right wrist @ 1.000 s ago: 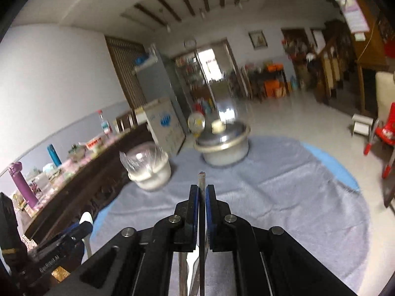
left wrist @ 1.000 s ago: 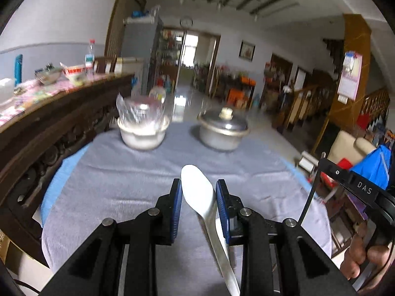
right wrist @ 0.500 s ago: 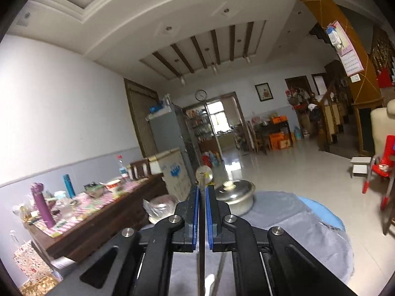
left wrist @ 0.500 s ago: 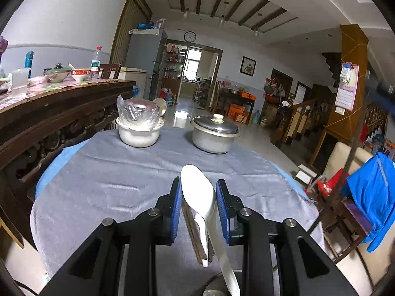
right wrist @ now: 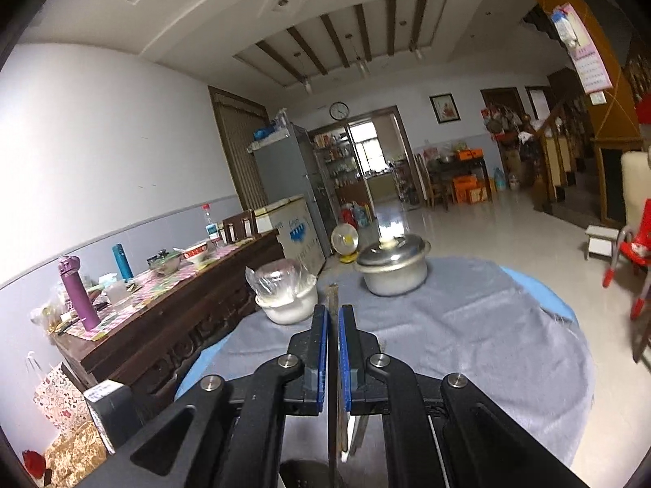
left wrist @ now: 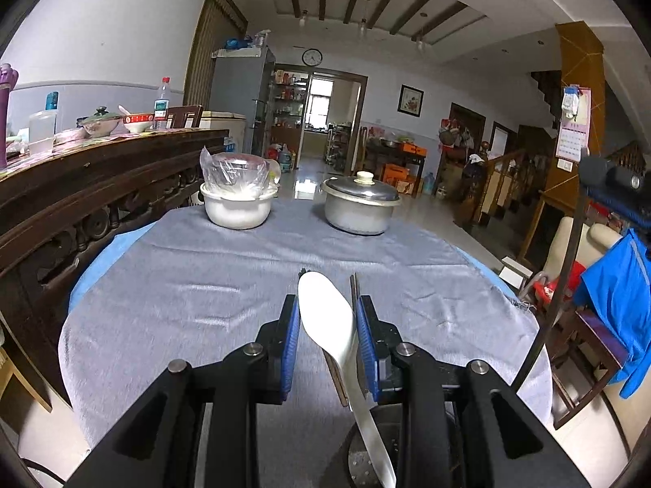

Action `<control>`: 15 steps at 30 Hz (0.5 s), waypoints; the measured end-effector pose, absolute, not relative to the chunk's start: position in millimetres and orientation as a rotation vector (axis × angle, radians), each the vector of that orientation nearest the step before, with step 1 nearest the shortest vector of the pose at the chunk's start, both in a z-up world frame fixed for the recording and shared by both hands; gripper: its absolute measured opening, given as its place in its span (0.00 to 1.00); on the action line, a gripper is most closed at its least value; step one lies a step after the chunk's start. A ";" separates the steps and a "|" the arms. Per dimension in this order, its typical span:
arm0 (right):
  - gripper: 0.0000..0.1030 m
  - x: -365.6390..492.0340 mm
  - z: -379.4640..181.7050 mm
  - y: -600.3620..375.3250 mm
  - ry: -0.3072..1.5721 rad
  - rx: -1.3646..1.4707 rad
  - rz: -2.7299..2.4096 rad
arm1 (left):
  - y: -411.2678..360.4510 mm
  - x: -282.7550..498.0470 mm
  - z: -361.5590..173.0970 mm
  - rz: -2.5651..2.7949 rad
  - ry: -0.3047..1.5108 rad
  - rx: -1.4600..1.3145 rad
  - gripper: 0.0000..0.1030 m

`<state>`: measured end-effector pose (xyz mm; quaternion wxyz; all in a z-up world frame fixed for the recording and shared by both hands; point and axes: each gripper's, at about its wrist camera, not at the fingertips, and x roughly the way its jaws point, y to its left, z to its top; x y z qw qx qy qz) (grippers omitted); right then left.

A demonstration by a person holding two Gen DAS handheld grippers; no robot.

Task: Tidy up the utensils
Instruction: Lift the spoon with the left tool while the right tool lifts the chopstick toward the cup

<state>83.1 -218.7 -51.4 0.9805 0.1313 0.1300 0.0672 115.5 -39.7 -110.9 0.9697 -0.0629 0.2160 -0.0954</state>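
Left wrist: left gripper (left wrist: 327,337) clamped on one white spoon (left wrist: 327,317), above grey cloth (left wrist: 183,284); one covered bowl (left wrist: 237,203), one lidded pot (left wrist: 358,207) beyond. Right wrist: right gripper (right wrist: 333,345) pinching thin chopsticks (right wrist: 333,297), count unclear; same bowl (right wrist: 287,299), pot (right wrist: 392,270) ahead.

Bowl (left wrist: 237,210) left of pot (left wrist: 359,210), both on table (left wrist: 171,284) beside sideboard (left wrist: 81,179).

The white spoon (left wrist: 327,321) runs off the bottom edge, handle end unseen. Chopsticks (left wrist: 335,370) lie mostly hidden beneath it. The right gripper's (right wrist: 333,349) thin stick (right wrist: 333,305) is likewise cut off below.
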 end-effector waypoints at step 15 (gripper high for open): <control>0.06 75.3 -71.7 -226.3 0.338 0.302 0.142 | -45.6 110.0 -109.8 -0.159 0.466 -0.068 0.29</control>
